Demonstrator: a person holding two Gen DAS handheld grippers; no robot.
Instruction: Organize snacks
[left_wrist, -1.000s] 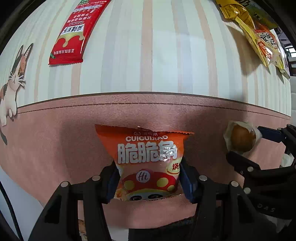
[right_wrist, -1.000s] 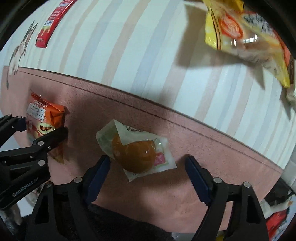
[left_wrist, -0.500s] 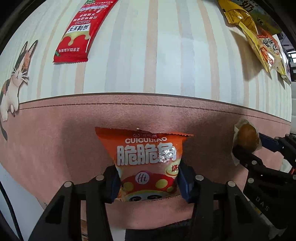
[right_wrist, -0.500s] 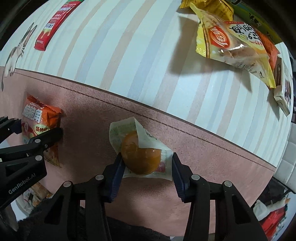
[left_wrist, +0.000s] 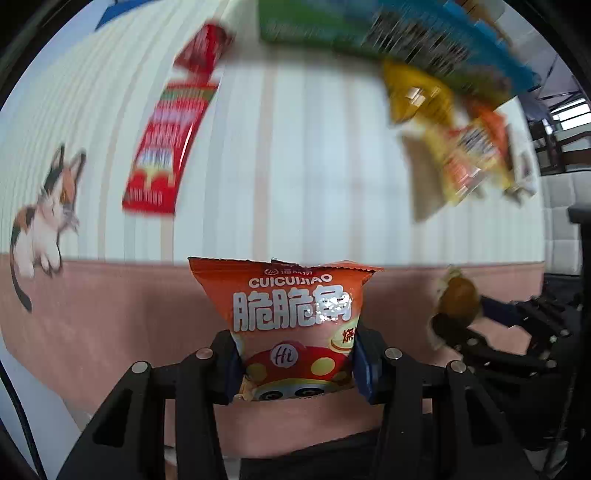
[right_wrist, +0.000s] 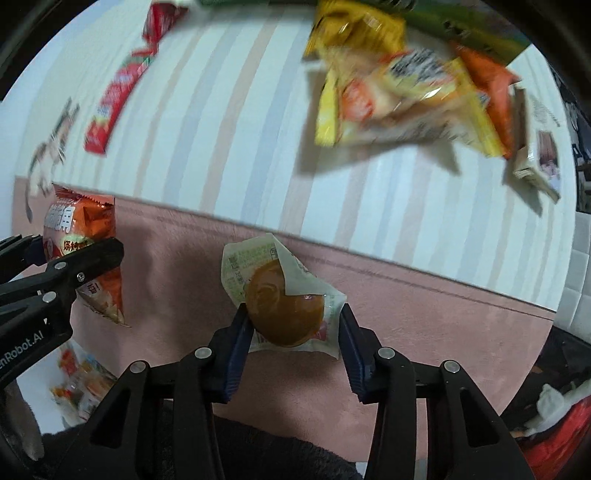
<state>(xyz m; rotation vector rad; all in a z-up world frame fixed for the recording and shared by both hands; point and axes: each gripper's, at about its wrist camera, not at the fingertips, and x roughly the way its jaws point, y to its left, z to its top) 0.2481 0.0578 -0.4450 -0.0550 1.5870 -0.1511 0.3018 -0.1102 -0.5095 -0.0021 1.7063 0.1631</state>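
My left gripper (left_wrist: 295, 363) is shut on an orange chip bag (left_wrist: 291, 314) and holds it upright above the pink cloth (left_wrist: 110, 314). The bag also shows at the left of the right wrist view (right_wrist: 83, 251). My right gripper (right_wrist: 291, 345) is shut on a wrapped brown bun (right_wrist: 284, 310) in a clear and white packet, lifted off the pink cloth (right_wrist: 424, 332). That bun shows at the right of the left wrist view (left_wrist: 458, 299), held in the right gripper.
On the striped cloth lie a long red packet (left_wrist: 166, 147), also in the right wrist view (right_wrist: 114, 99), and a pile of yellow and orange snack bags (right_wrist: 406, 88) (left_wrist: 454, 147) in front of a green and blue box (left_wrist: 388, 40). A cat print (left_wrist: 40, 221) is at the left.
The right gripper closed on the bun, which lay between its open fingers one second ago. Both grippers have lifted with their snacks; the far snack pile has come further into view.
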